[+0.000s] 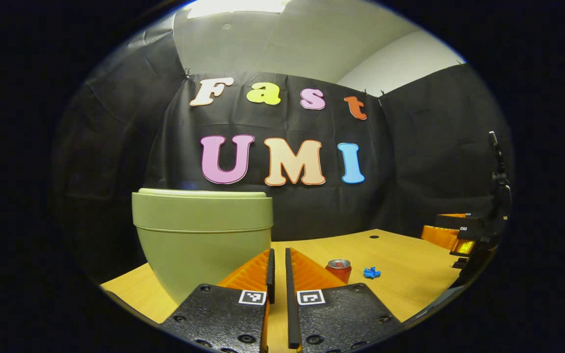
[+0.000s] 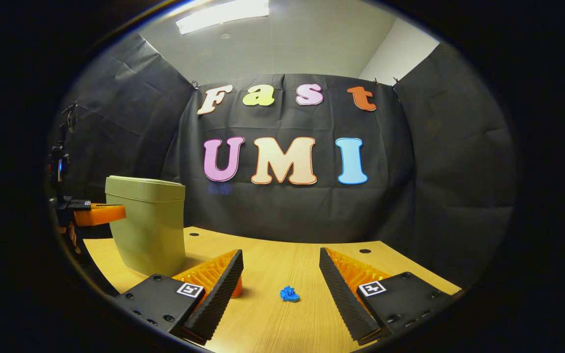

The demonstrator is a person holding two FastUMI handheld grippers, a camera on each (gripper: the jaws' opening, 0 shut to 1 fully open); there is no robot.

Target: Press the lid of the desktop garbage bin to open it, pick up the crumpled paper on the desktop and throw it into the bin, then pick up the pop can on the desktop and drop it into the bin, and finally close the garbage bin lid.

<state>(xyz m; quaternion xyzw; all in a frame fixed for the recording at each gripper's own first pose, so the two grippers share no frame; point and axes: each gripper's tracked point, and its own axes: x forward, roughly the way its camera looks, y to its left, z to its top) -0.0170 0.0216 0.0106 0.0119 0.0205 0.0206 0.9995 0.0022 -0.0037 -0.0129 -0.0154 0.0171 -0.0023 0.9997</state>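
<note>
Bin (image 1: pixel 203 235), lid down, stands at eleven o'clock just ahead of my left hand-held gripper (image 1: pixel 278 274), whose fingers are nearly together and empty. From my right hand-held gripper (image 2: pixel 281 279), spread wide and empty, crumpled paper (image 2: pixel 289 293) lies at twelve o'clock on the counter (image 2: pixel 282 255), the bin far off at ten.

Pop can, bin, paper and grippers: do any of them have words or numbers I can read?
pop can: any print is too small to read.
garbage bin: plain, no words.
crumpled paper: no writing to see.
left gripper: square black-and-white marker tags, a pattern, not words or numbers.
right gripper: the same kind of tags, no words.
</note>
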